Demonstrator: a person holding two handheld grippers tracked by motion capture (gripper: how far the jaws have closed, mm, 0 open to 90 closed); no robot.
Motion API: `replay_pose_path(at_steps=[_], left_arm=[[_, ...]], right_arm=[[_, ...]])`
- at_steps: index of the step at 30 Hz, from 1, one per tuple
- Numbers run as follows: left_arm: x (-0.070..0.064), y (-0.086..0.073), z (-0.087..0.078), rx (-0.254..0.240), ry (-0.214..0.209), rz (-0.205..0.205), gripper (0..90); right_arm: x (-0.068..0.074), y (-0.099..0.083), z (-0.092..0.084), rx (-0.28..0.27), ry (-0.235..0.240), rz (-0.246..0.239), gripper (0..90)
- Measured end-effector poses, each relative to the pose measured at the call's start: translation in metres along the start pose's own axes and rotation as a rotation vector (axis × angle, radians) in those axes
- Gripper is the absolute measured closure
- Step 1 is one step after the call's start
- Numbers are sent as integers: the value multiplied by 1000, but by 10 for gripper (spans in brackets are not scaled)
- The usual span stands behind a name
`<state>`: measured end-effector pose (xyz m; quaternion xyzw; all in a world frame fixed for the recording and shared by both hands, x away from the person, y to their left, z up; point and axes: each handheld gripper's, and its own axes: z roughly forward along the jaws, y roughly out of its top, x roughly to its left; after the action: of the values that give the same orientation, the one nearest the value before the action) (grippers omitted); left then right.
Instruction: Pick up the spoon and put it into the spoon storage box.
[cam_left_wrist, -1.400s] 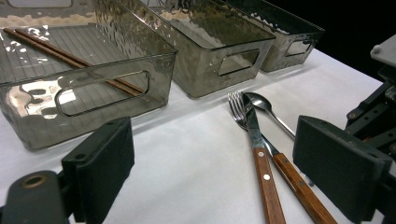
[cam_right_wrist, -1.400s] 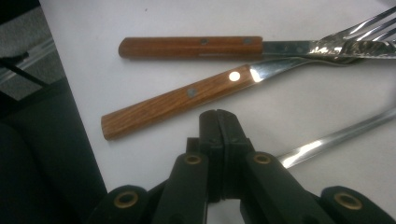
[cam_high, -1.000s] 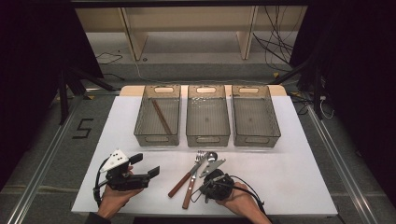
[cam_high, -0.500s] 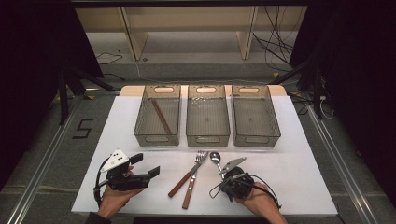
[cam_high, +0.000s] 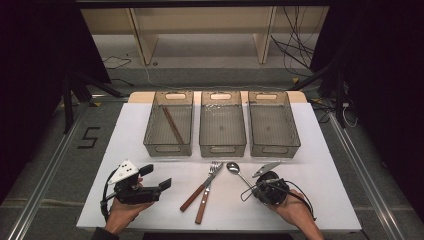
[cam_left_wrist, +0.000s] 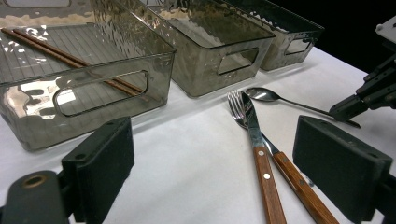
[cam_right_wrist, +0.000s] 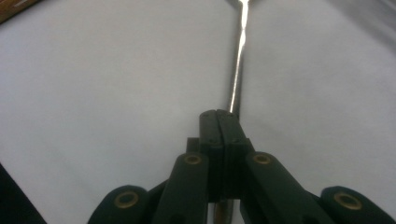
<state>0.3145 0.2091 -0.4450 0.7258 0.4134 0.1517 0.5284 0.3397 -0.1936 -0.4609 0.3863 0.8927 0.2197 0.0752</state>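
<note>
1. Right now the right gripper (cam_high: 256, 186) has its jaws closed on the handle end of the spoon (cam_high: 239, 174), low at the table's near edge.
2. Its long handle runs straight away from the jaws, bowl towards the middle bin (cam_high: 222, 145).
3. Meanwhile the left gripper (cam_high: 159, 179) rests open and empty, farther off.
4. Whether the spoon is lifted off the table (cam_high: 325, 175) is hard to tell.

A black numeral "5" is marked on the floor (cam_high: 60, 150) left of the table.
</note>
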Motion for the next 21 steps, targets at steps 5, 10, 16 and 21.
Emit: replay_pose_path(at_steps=[5,10,16,21], left_arm=[[0,0,0,3,-1,-1,123],[0,0,1,4,2,-1,123],[0,0,2,5,2,-2,123],[1,0,1,5,0,-1,123]], right_arm=[[-4,3,-3,3,-16,3,900],[-3,17,-12,-15,-9,-5,757],[-8,41,-9,23,0,11,457],[-9,52,3,93,8,11,358]])
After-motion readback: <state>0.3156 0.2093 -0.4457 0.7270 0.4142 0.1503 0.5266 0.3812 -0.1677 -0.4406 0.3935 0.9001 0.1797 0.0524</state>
